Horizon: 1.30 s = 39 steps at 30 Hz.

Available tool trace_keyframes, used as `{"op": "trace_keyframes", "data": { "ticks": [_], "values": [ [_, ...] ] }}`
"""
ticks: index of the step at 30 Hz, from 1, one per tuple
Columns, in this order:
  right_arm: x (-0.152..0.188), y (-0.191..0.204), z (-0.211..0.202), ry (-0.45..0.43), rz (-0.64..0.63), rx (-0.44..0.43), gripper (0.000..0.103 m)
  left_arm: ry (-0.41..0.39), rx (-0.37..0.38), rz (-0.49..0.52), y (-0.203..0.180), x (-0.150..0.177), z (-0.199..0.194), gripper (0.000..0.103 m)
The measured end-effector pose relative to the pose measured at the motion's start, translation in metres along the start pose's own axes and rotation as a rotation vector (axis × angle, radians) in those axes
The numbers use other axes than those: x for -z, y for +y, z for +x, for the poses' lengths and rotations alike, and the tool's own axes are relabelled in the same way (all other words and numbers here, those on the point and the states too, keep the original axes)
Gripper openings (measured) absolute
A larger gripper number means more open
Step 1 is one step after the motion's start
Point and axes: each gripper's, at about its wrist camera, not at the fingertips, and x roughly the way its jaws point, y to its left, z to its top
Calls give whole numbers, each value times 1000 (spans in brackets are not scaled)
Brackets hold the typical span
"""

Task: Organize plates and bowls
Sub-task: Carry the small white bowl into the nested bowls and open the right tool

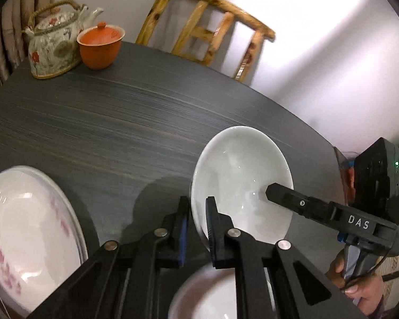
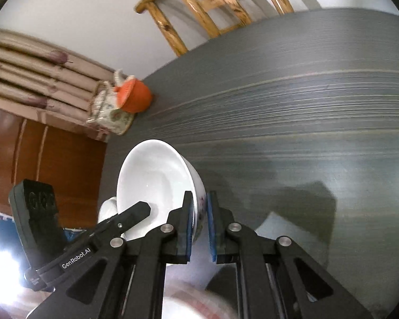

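Note:
A white bowl (image 1: 242, 175) hangs tilted above the dark table (image 1: 93, 122), gripped on two opposite sides of its rim. My left gripper (image 1: 198, 208) is shut on the rim's left side, blue pads pressing the wall. A finger (image 1: 284, 198) of the right gripper reaches inside the bowl from the right. In the right wrist view, the right gripper (image 2: 200, 207) is shut on the bowl (image 2: 151, 175) at its near rim, and a finger (image 2: 135, 212) of the left gripper lies inside it. A plate with pink pattern (image 1: 26, 226) lies at the left; another dish (image 1: 212, 297) sits blurred below the fingers.
A flowered teapot (image 1: 53, 47) and an orange lidded cup (image 1: 101, 45) stand at the table's far left corner. A wooden chair (image 1: 204, 32) is behind the far edge. A person's hand (image 1: 359, 279) holds the right gripper's handle. The table edge curves at the right.

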Motion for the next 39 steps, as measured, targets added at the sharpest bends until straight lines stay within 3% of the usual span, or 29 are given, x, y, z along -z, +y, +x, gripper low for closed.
{"op": "trace_keyframes", "data": {
  "ticks": [7, 14, 24, 39],
  "values": [
    [68, 10, -49, -27, -19, -5, 12, 26, 31, 25, -18, 49, -33, 12],
    [125, 2, -64, -15, -11, 31, 12, 86, 17, 34, -17, 91, -24, 12],
    [141, 2, -50, -7, -43, 125, 12, 117, -32, 53, -14, 111, -10, 12],
    [144, 4, -44, 4, -32, 131, 12, 144, -73, 96, -29, 117, -13, 19]
  ]
}}
